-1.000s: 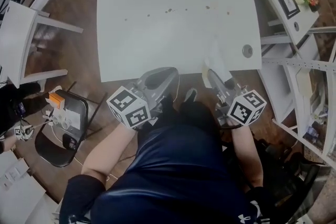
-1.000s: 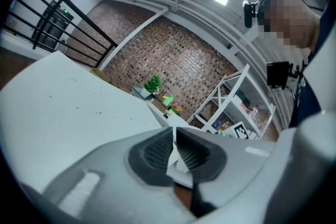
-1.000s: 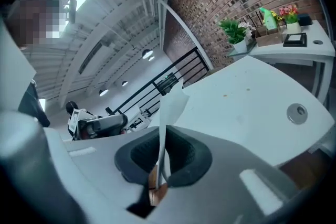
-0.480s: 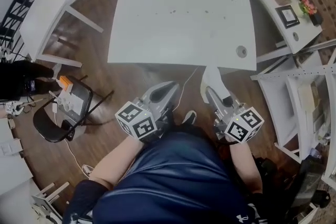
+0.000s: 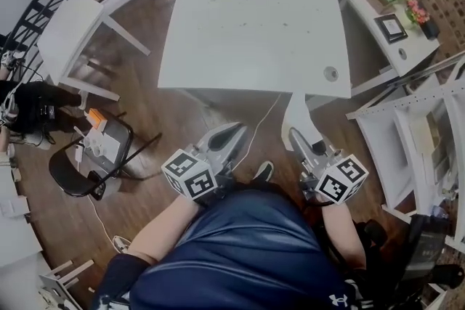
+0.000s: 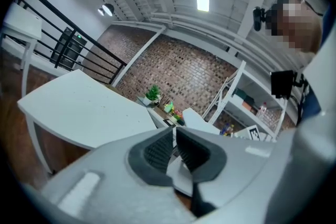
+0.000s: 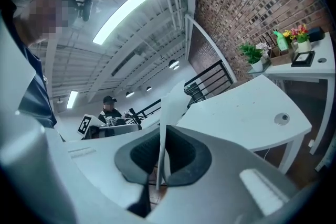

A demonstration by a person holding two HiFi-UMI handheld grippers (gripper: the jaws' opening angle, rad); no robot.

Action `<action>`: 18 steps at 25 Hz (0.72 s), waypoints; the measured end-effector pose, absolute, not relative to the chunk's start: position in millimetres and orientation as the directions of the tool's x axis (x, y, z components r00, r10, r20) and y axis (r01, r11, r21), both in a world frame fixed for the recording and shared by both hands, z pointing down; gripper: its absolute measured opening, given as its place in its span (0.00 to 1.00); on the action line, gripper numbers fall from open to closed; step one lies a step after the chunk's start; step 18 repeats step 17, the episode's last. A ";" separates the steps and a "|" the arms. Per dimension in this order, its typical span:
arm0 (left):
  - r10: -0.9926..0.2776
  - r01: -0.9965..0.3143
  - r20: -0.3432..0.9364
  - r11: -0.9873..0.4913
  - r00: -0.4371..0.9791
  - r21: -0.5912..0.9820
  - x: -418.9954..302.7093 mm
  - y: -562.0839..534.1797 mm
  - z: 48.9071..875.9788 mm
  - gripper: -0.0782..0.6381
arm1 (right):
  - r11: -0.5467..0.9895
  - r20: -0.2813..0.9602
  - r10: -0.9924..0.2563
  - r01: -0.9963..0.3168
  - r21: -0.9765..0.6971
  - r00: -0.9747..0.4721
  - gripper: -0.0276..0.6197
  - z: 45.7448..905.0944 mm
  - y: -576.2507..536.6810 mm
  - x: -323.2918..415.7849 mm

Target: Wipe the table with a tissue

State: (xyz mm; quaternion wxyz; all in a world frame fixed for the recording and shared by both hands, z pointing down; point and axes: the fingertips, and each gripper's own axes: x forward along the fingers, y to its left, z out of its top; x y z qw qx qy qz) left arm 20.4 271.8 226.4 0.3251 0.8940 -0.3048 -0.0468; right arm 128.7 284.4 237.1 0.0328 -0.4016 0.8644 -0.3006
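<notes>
Tissue [image 5: 294, 116] was pinched by its near end between the right gripper's [image 5: 301, 140] pressed-together jaws, pointing toward twelve o'clock, short of the table [image 5: 254, 33]. The left gripper [image 5: 231, 133] was closed on nothing. Light, limp and easily torn, it would probably wipe better bunched.

No legible words or numbers, only coded patterns on left cube [image 5: 190, 174], right cube [image 5: 341, 179]

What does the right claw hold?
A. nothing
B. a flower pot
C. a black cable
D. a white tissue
D: the right claw is shut on a tissue, a thin white sheet that sticks up out of it.
</notes>
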 end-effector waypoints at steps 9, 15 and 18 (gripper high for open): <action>-0.552 -0.489 0.103 -0.619 0.828 0.615 -16.0 266.0 226.2 0.13 | 0.481 0.200 -0.729 -0.697 -0.532 -0.655 0.06 235.5 290.2 93.6; -0.536 -0.476 0.098 -0.633 0.839 0.610 -38.3 258.6 222.8 0.13 | 0.481 0.199 -0.736 -0.707 -0.519 -0.647 0.06 231.4 287.1 70.3; -0.534 -0.474 0.097 -0.635 0.840 0.610 -41.4 256.9 221.3 0.13 | 0.480 0.200 -0.738 -0.710 -0.516 -0.644 0.06 230.5 286.0 66.9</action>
